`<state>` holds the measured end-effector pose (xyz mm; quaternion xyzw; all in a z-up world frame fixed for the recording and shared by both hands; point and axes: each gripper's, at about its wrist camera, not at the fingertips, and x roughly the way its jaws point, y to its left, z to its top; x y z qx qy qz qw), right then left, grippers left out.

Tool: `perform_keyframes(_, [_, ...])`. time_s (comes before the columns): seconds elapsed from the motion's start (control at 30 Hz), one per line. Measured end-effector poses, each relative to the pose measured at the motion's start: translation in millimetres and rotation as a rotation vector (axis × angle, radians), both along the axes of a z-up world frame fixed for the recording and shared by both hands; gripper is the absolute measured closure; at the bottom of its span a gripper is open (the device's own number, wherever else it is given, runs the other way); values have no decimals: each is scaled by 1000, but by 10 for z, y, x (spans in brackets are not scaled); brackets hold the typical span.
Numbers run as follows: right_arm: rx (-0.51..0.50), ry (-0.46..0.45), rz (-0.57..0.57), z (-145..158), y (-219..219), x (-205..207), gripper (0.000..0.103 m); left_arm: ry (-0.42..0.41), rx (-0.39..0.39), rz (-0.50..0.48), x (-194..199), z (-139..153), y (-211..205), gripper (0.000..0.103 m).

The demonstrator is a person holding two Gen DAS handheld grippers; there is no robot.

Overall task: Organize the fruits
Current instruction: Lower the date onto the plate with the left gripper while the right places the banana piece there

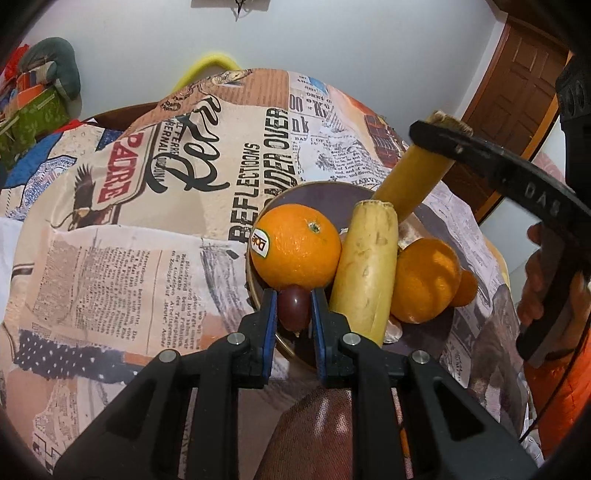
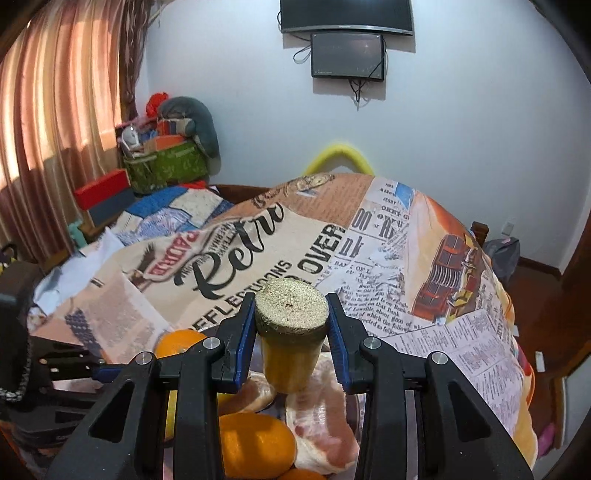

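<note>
Two grips over the bowl point(image 1: 258, 221).
My left gripper point(image 1: 293, 308) jaws pinch a grape point(image 1: 292, 306) below the stickered orange point(image 1: 295, 245); my right gripper point(image 2: 291, 325) jaws clamp a banana piece point(image 2: 291, 332).

Home, prob. bedroom/living rm: pink pleated curtains point(image 2: 55, 122) at window, black wall-mounted TV point(image 2: 345, 16), brown panelled wood door point(image 1: 517, 107), green fabric storage bin point(image 2: 166, 168) w/ clutter, retro newspaper-print tablecloth point(image 2: 388, 258).
</note>
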<state>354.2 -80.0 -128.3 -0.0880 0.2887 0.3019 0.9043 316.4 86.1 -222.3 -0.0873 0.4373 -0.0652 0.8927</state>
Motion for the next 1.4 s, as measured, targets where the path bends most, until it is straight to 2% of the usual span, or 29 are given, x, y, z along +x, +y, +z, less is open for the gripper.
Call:
perform_keyframes(0.1, [-21, -28, 5, -8, 31, -79, 70, 4, -13, 7, 12, -15, 19, 86])
perform_keyframes(0.27, [-16, -3, 9, -26, -9, -153, 70, 19, -30, 12, 20, -24, 40, 85])
perform_keyframes(0.43, [-12, 29, 4, -50, -56, -239, 69, 20, -29, 34, -13, 4, 69, 72])
perform_keyframes(0.77, [-46, 45, 15, -140, -70, -375, 66, -10, -19, 27, -141, 164, 14, 71])
perform_keyframes(1.2, [32, 145, 4, -220, -300, -323, 64, -41, 7, -3, -299, 334, -135, 71])
perform_keyframes(1.4, [36, 166, -26, -267, -448, -297, 62, -44, 11, -9, -313, 355, -173, 71])
